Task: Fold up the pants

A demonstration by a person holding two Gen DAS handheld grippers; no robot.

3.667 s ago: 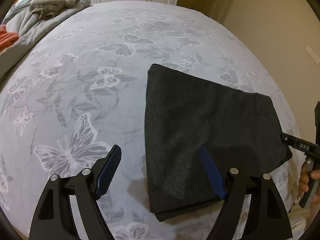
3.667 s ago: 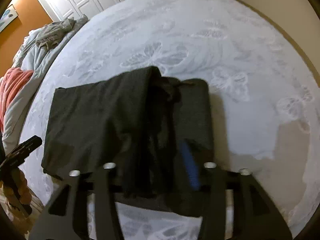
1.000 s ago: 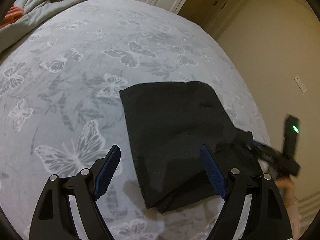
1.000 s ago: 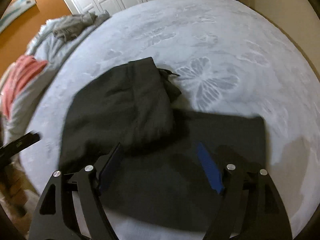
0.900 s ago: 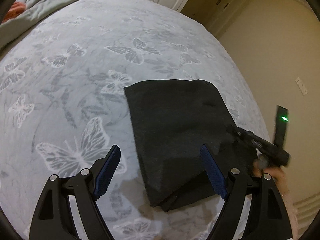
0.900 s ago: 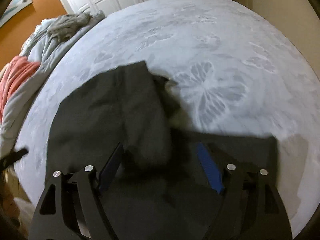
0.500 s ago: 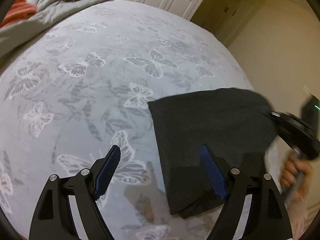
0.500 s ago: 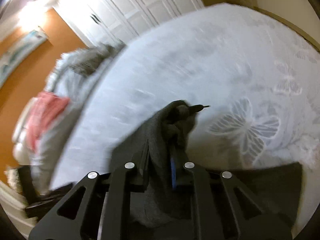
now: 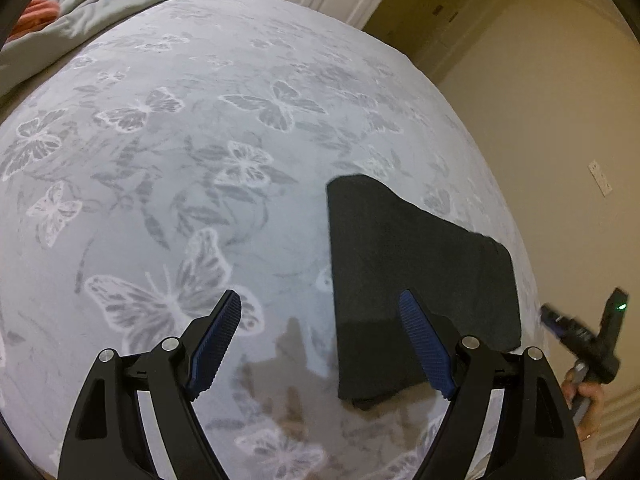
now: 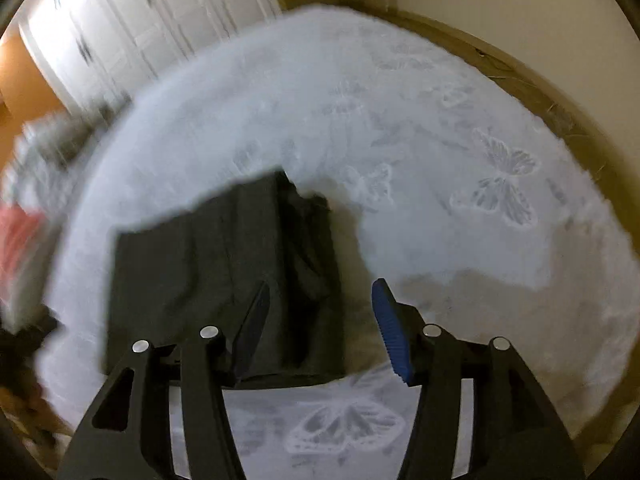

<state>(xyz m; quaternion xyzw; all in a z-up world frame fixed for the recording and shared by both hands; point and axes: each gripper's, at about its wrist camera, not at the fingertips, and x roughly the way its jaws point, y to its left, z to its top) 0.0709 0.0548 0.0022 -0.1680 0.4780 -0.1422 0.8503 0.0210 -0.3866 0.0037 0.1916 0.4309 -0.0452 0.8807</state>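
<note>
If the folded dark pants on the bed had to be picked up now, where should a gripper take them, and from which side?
Probably the thick stacked edge nearest the cameras. The pants lie flat on the bedspread, layers showing at that near edge, so a low approach from the near side could pinch them together. The left gripper hangs open just above that edge; the right gripper, jaws just opening, holds nothing.

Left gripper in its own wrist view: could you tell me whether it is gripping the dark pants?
No, the left gripper is open and empty; the pants lie flat beneath.
</note>
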